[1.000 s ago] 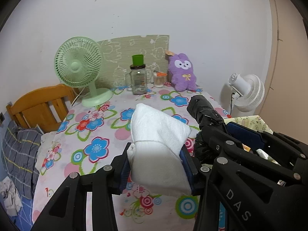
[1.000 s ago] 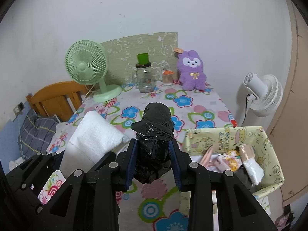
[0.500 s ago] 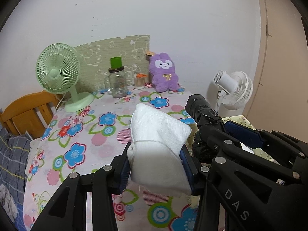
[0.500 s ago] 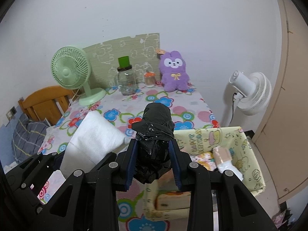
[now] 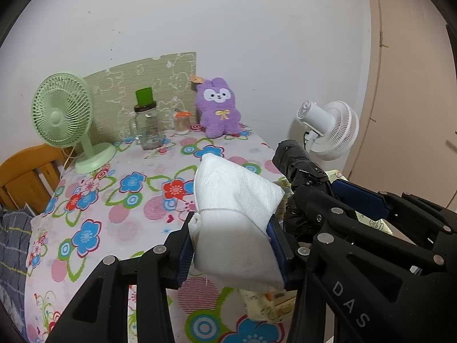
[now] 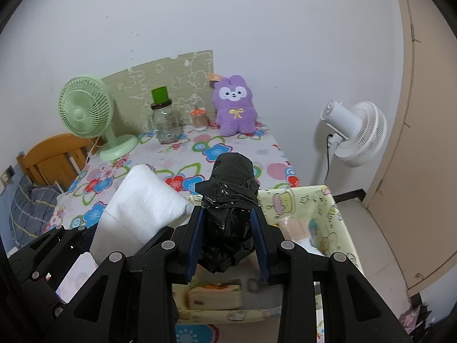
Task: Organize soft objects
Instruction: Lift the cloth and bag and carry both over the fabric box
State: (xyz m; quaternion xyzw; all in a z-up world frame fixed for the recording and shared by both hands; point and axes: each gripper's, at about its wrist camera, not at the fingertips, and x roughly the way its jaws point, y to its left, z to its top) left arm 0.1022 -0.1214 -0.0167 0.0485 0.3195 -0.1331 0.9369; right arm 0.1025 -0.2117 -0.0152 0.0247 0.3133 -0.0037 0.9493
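My left gripper (image 5: 232,245) is shut on a white padded bag (image 5: 237,214) and holds it in the air over the flowered table. The white bag also shows in the right wrist view (image 6: 137,214). My right gripper (image 6: 228,243) is shut on a black plastic-wrapped roll (image 6: 228,200), just right of the white bag and above a yellow cartoon-print basket (image 6: 340,220). The black roll also shows in the left wrist view (image 5: 297,165). The basket holds several soft packs. A purple plush rabbit (image 6: 234,107) sits at the table's far edge against the wall.
A green desk fan (image 6: 88,114), a glass jar with a green lid (image 6: 164,120) and a small jar (image 6: 199,118) stand at the back of the table. A white floor fan (image 6: 354,134) stands to the right. A wooden chair (image 6: 54,157) is at the left.
Both grippers have swung right and drawn back with their loads still held. The basket now lies directly under the right gripper.
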